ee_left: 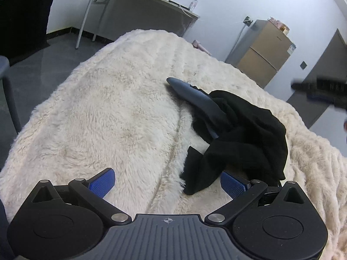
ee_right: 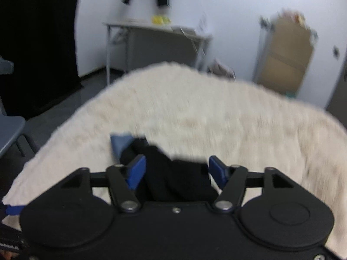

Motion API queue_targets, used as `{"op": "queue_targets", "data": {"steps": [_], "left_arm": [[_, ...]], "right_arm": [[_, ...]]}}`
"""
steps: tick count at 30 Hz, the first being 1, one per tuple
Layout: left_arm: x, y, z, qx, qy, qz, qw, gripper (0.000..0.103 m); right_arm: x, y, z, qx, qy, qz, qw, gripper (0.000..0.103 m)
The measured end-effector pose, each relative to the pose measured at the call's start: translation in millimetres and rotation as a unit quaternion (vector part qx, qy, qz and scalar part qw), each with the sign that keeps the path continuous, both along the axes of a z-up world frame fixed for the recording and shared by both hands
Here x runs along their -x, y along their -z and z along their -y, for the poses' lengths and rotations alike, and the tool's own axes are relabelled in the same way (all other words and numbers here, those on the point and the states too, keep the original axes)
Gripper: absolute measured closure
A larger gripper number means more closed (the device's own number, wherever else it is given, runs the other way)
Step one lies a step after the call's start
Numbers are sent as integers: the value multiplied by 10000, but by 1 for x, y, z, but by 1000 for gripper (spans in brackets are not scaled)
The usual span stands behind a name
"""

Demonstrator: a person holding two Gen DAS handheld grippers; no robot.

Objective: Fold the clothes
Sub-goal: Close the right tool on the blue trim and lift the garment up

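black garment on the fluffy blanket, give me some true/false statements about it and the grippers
1. The black garment lies crumpled on the cream blanket. True.
2. The garment is neatly folded flat. False: it is bunched in a heap.
3. The left gripper is clamped on the garment. False: its jaws stand wide open, with only a tip of the cloth between them.
4. The right gripper has open jaws with black cloth between them. True.
5. A blue-grey piece sticks out from under the garment. True.
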State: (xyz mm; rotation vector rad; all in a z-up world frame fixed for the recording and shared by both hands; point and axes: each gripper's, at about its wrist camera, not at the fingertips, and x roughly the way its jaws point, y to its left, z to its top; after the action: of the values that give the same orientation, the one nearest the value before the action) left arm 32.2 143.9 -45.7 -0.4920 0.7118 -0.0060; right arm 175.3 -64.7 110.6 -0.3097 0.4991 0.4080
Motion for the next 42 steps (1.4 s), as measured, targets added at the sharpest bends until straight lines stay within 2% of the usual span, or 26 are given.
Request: {"op": "queue_targets", "data": {"steps": [2, 5, 7, 10, 11, 13, 15, 17, 20, 23, 26, 29, 34, 36, 38, 41, 42], "left_arm": [[2, -1, -2, 44, -26, 60, 10000, 0], [8, -4, -3, 86, -162, 182, 9997, 0], [8, -4, -2, 32, -262, 183, 9995, 0], [3, -1, 7, -193, -222, 90, 9995, 0], [2, 0, 10, -265, -173, 73, 9995, 0], [-1, 1, 18, -473, -62, 69, 9988, 0], [0, -1, 22, -580, -16, 156, 9982, 0], [3, -1, 23, -608, -28, 221, 9979, 0], [4, 2, 20, -548, -134, 168, 9983, 0], [1, 3, 16, -452, -220, 103, 9987, 0], [2, 3, 14, -395, -269, 119, 9988, 0], [3, 2, 13, -379, -267, 146, 9988, 0], [5, 0, 11, -317, -320, 237, 9987, 0], [6, 0, 10, -294, -328, 253, 9987, 0], [6, 0, 10, -277, -328, 251, 9988, 0], [6, 0, 11, -287, -290, 246, 9989, 0], [7, 0, 12, -299, -270, 246, 9989, 0]], "right_arm": [[-15, 0, -18, 138, -292, -95, 9994, 21], [-43, 16, -52, 540, -678, -397, 9954, 21], [-70, 49, -83, 1077, -892, -791, 9870, 24], [-86, 82, -105, 1493, -920, -1095, 9784, 25], [-93, 95, -113, 1653, -904, -1214, 9746, 30], [-103, 120, -116, 1644, -622, -1543, 9723, 44], [-105, 128, -111, 1403, -473, -1674, 9747, 74], [-103, 116, -105, 1154, -398, -1571, 9800, 88], [-97, 94, -98, 824, -337, -1380, 9864, 93], [-75, 33, -82, 27, -638, -972, 9932, 94], [-54, -20, -75, -554, -889, -514, 9932, 95], [-21, -102, -59, -1402, -1213, 358, 9820, 95], [12, -187, -18, -2476, -1380, 1214, 9513, 95], [11, -196, -4, -2624, -1328, 1268, 9473, 95], [6, -188, 9, -2674, -1172, 1276, 9479, 94], [-14, -145, 32, -2395, -645, 966, 9639, 94], [-25, -118, 44, -2230, -380, 696, 9716, 94]]}}
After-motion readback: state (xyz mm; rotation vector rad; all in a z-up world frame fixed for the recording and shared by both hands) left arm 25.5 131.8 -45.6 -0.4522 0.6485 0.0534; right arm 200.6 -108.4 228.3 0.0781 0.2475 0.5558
